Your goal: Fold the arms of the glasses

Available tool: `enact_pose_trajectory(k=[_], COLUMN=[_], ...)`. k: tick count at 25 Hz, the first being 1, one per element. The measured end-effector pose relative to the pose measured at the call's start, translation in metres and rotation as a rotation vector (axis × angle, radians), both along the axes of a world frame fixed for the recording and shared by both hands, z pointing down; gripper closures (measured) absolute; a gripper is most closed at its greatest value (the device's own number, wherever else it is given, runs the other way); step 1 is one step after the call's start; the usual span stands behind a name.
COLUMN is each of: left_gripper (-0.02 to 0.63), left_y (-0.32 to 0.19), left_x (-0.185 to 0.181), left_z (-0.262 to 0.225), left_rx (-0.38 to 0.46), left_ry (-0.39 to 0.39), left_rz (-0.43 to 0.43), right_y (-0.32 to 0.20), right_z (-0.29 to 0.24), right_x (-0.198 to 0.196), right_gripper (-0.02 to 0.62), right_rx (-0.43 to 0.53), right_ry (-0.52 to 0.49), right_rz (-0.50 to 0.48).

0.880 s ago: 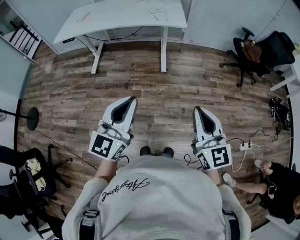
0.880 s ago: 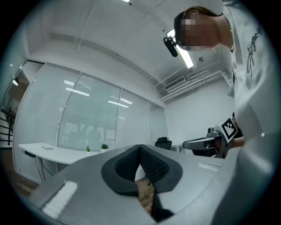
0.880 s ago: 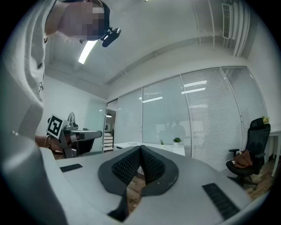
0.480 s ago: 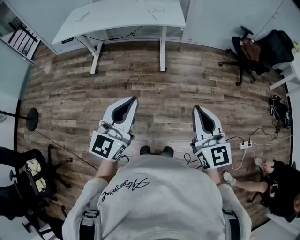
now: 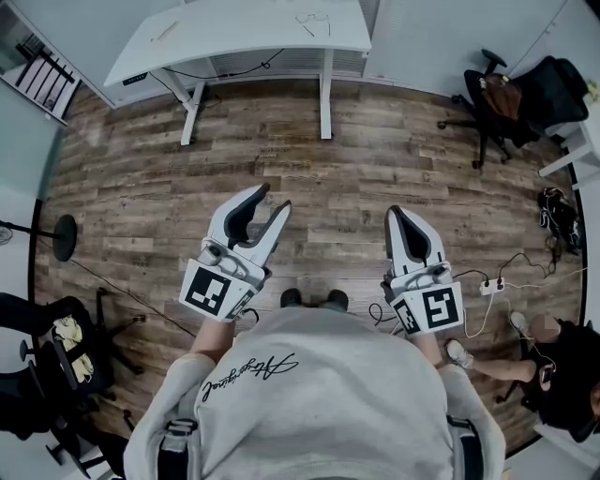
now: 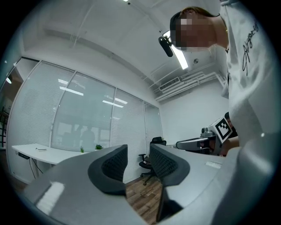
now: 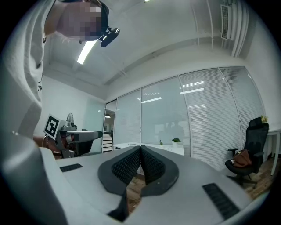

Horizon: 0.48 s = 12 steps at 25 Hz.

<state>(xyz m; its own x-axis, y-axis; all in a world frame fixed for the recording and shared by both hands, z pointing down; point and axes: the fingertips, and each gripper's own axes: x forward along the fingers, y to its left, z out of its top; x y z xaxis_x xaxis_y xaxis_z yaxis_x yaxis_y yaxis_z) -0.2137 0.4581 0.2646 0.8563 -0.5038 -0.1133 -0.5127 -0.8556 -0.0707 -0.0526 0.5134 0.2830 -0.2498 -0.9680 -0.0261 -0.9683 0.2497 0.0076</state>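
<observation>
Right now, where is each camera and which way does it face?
Head view: head-mounted, down at floor, desk, glasses; shows sweatshirt, left tongs, right tongs.
Left gripper view: on left tongs, along parted jaws toward glass wall; sweatshirt shows.
Right gripper view: on right tongs, along shut jaws, same wall; sweatshirt shows.
Both gripper views show the other tongs.

My left claw (image 5: 272, 199) and right claw (image 5: 395, 214) have the same pale grey-white shells, tapering toward the tips; the pads (image 6: 115, 166) inside the jaws are black and ribbed; at the back of each claw sits a marker cube (image 5: 211, 291) with black-and-white squares; behind the cubes I wear a light grey sweatshirt (image 5: 328, 412) with black cursive script (image 5: 248, 375); dark shoulder straps (image 5: 176, 441); dark shoes (image 5: 314, 301) between the claws.
</observation>
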Motion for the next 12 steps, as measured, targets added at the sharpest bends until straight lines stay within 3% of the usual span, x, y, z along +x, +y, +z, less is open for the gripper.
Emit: enact_pose_trajectory(k=[2, 4, 7, 12], left_gripper=[0.439, 0.399, 0.298, 0.232], left_y=[0.0005, 0.0022, 0.0031, 0.0027], left_x=[0.0002, 0.0008, 0.0002, -0.0043], left_z=[-0.0013, -0.0014, -0.0022, -0.0039], left_rx=[0.01, 0.019, 0.016, 0.035], left_ry=[-0.004, -0.012, -0.003, 0.01], left_rz=[0.003, 0.018, 0.03, 0.022], right_y=[-0.0016, -0.0027, -0.0035, -0.004], right_z=[0.0009, 0.0009, -0.0024, -0.0028], right_x=[-0.0008, -0.0023, -0.0015, 0.0014], right_gripper=[0.56, 0.428, 0.306, 0.232], right_rx=[-0.005, -0.006, 0.02, 0.031], right_ry=[0.013, 0.004, -0.028, -0.013], right_rz=[0.006, 0.009, 0.021, 0.049])
